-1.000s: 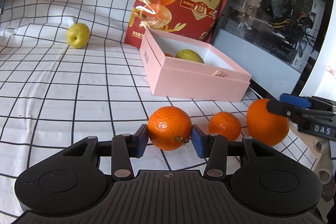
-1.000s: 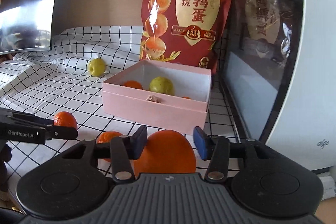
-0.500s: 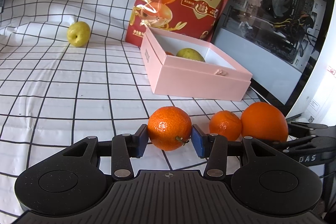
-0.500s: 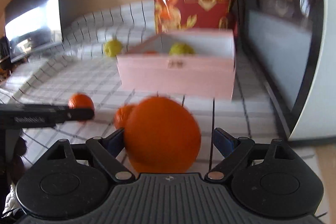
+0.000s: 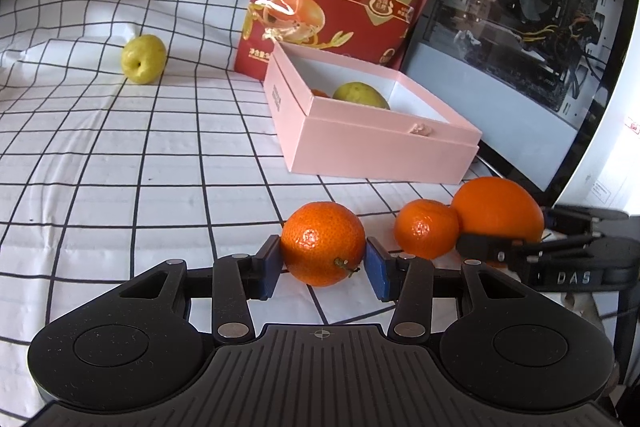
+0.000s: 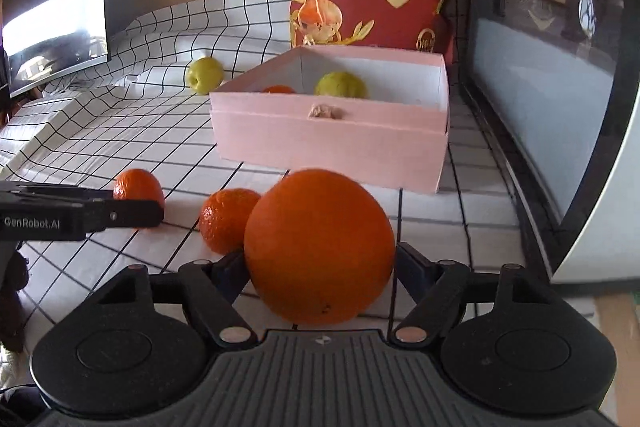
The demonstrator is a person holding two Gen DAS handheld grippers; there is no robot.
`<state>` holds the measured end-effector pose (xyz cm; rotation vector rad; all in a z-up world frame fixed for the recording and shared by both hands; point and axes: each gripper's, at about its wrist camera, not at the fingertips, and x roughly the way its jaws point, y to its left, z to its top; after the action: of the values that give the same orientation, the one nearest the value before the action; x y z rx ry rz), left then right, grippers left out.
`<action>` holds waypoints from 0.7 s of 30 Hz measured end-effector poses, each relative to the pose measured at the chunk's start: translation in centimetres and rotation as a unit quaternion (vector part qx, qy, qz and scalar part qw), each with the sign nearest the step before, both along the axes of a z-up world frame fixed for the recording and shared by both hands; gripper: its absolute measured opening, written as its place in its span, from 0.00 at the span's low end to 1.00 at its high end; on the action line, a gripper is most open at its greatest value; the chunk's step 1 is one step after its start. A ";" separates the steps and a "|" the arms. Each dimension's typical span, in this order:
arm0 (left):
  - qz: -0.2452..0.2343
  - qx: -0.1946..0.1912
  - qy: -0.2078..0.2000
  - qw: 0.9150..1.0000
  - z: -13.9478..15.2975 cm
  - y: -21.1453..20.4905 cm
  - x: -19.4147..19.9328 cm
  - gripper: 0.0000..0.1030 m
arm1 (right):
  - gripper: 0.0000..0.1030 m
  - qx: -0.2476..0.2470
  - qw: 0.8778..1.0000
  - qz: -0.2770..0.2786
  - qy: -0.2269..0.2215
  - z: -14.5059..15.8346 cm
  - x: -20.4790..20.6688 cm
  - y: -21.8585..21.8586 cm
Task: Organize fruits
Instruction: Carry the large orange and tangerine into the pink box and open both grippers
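While gripped, tangerine (image 5: 323, 243) between left gripper (image 5: 323, 269) pads

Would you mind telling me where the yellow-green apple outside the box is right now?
The apple sits alone on the checked cloth, far left in both wrist views, left of the pink box.

Left gripper (image 5: 323, 267): matte black body, ribbed centre plate lower middle of frame, two round housings, silver pivot screws, blue finger pads (image 5: 378, 275). Right gripper (image 6: 320, 267): same black build, dark pads. Side lettering: "DAS", "GenRobot.AI".
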<state>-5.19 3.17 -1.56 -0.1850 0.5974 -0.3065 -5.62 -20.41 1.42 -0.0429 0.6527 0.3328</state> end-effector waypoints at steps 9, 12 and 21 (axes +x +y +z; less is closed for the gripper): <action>-0.005 -0.032 -0.032 0.999 2.7 0.8 1.4 0.48 | 0.68 -0.008 1.000 0.009 0.003 1.8 1.2 0.6; -0.012 -0.038 -0.081 0.996 7.4 0.9 2.1 0.48 | 0.68 0.015 1.000 0.006 -0.012 4.7 1.3 0.5; -0.051 -0.021 -0.081 0.995 16.9 -2.5 13.2 0.48 | 0.69 0.047 0.993 -0.021 -0.108 20.6 5.3 1.4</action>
<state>8.01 0.70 15.33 -0.1687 0.4414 -0.4298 -0.28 -19.04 22.03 0.0242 0.4234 0.3136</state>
